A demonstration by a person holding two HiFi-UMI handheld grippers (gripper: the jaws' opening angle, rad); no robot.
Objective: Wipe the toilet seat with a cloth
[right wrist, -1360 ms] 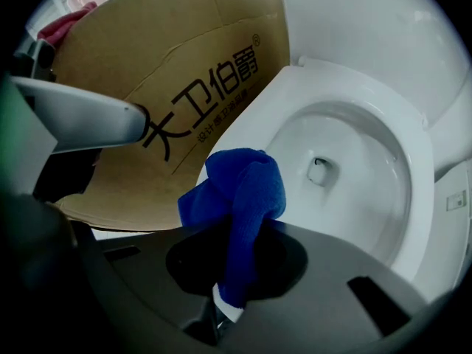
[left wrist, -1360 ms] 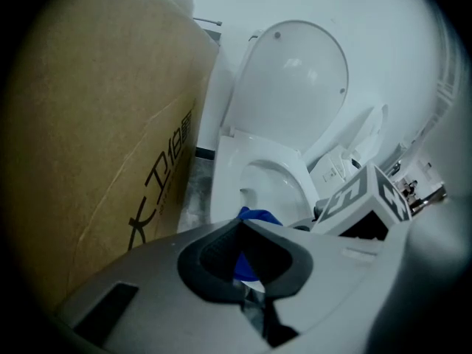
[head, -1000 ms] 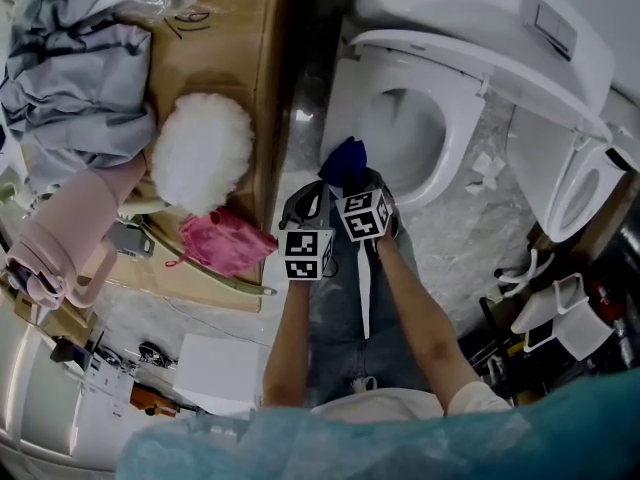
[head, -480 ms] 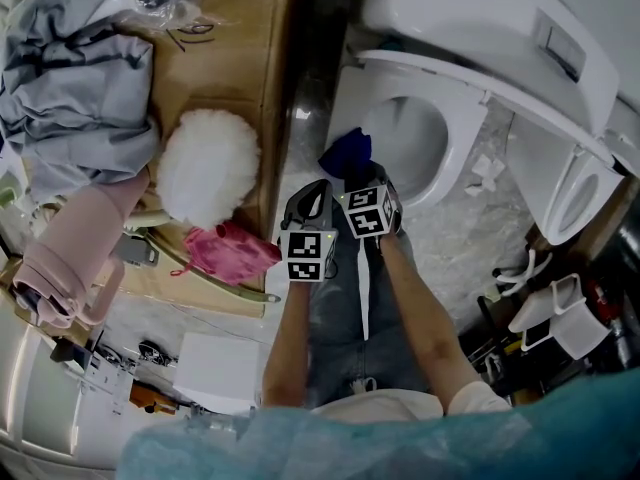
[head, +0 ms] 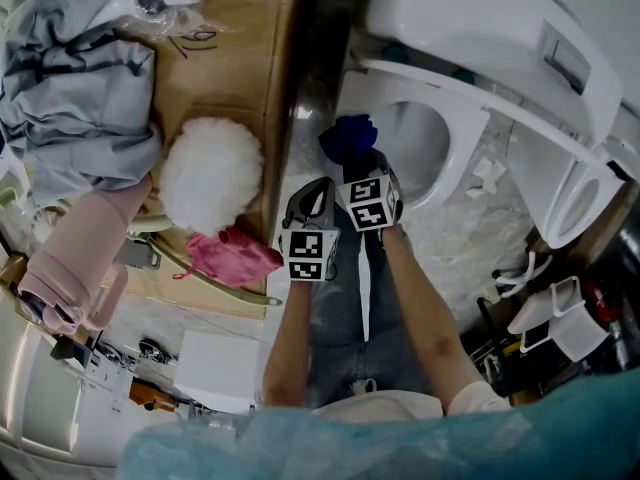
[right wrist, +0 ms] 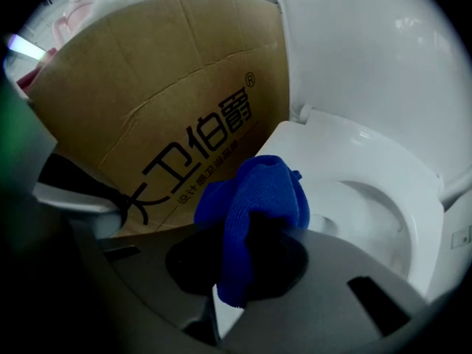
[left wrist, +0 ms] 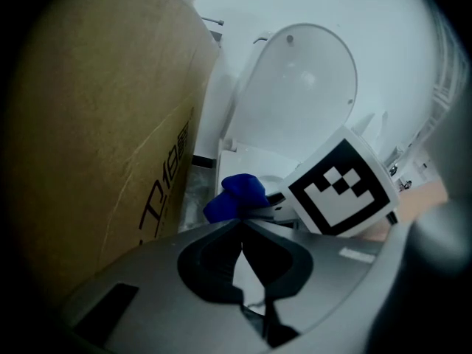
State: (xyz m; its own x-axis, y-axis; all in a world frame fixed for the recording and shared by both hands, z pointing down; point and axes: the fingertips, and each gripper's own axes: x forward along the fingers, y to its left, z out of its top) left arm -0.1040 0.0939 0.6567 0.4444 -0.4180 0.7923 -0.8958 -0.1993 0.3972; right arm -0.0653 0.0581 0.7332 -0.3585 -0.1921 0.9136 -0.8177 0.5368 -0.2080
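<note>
My cloth (right wrist: 258, 198) is deep blue, the toilet seat (right wrist: 354, 142) plain white. The cardboard box (right wrist: 147, 87) on the left is brown with black print, the bag (head: 232, 253) pink.

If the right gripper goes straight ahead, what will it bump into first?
Probably the white toilet seat. The blue cloth held in the right gripper would touch its rim first, close beside the cardboard box. Depth is hard to judge.

Bunched blue cloth (right wrist: 258, 194) pinched in right tool (right wrist: 240, 260), near rim of white toilet seat (head: 466, 148), seat lowered
</note>
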